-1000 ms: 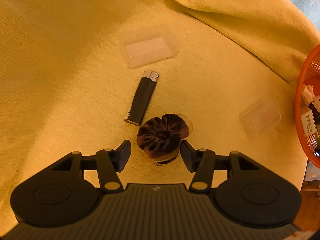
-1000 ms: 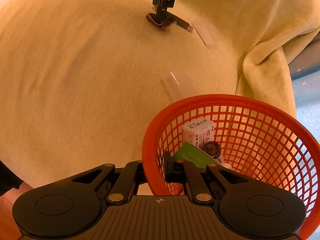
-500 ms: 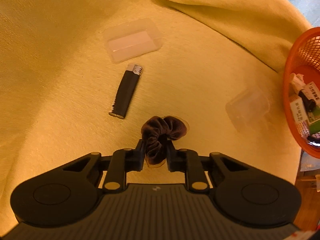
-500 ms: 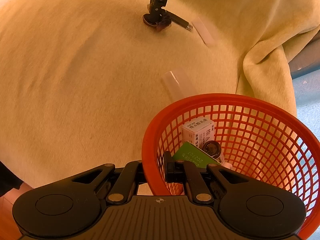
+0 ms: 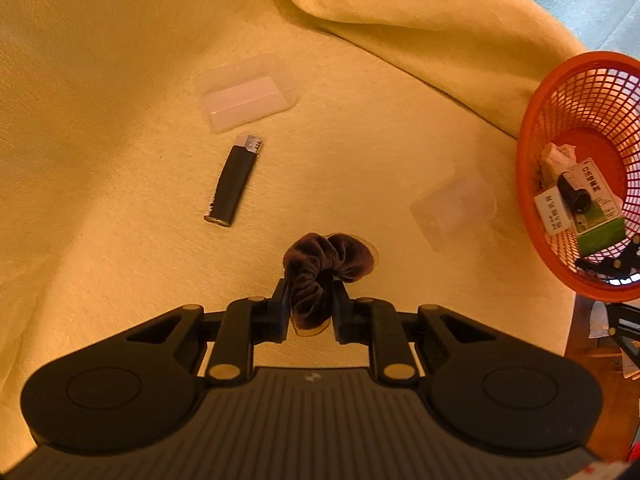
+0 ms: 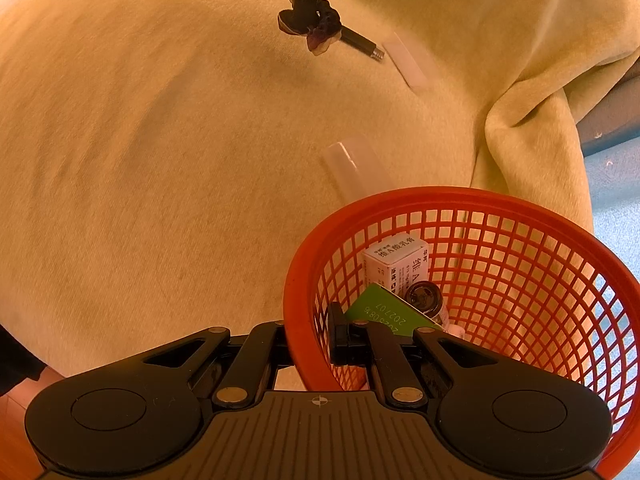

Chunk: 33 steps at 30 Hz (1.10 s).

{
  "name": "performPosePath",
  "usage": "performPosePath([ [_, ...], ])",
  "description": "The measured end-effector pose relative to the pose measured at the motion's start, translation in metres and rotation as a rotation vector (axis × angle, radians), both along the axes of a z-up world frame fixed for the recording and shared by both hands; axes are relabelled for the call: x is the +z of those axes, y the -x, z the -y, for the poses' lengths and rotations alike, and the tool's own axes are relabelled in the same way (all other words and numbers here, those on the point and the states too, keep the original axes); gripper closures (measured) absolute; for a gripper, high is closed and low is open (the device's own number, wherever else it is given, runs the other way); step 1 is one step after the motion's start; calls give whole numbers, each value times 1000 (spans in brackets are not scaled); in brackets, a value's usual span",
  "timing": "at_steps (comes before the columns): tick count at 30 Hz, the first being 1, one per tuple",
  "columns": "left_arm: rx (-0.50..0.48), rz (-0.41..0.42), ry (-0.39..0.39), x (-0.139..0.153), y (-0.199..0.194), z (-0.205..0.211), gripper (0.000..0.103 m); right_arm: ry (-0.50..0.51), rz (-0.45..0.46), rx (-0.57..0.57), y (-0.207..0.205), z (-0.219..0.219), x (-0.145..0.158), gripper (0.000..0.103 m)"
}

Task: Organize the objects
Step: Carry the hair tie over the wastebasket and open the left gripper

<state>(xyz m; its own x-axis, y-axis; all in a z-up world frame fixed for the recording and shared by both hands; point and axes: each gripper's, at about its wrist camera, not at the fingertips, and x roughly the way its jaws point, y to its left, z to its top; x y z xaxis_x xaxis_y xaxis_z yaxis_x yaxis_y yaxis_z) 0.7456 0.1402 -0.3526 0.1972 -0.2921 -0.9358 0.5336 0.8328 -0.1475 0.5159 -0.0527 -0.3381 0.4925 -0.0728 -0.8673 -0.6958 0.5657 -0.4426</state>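
My left gripper (image 5: 310, 306) is shut on a dark brown velvet scrunchie (image 5: 324, 264), lifted a little above the yellow blanket (image 5: 100, 160). The right wrist view shows that same gripper (image 6: 306, 20) far off with the scrunchie (image 6: 322, 36) hanging from it. A black lighter (image 5: 234, 182) lies to the upper left of the scrunchie. My right gripper (image 6: 308, 340) is shut on the rim of an orange mesh basket (image 6: 520, 216), which holds a white box (image 6: 396, 264), a green box (image 6: 384, 312) and a small dark bottle (image 6: 426, 298). The basket (image 5: 532, 132) sits at the left wrist view's right edge.
Two clear plastic lids lie on the blanket: a flat one (image 5: 246, 98) beyond the lighter and another (image 5: 454, 210) near the basket. A thick blanket fold (image 5: 420, 20) rises at the back. Bare floor (image 5: 592, 344) shows past the blanket's right edge.
My left gripper closed on the scrunchie and lifted it off the blanket, pulling back from the lighter. The right gripper kept its hold on the basket rim without moving.
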Motion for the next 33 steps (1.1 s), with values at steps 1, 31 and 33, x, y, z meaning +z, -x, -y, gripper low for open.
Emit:
performPosePath([
  [1, -2, 0, 2, 2, 1, 1, 87, 0, 0, 0, 0, 0, 0, 99],
  [31, -198, 11, 235, 69, 21, 117, 87, -11, 8, -3, 0, 1, 0, 100],
  [33, -217, 15, 247, 72, 21, 127, 87, -12, 10, -1, 0, 1, 0, 100],
])
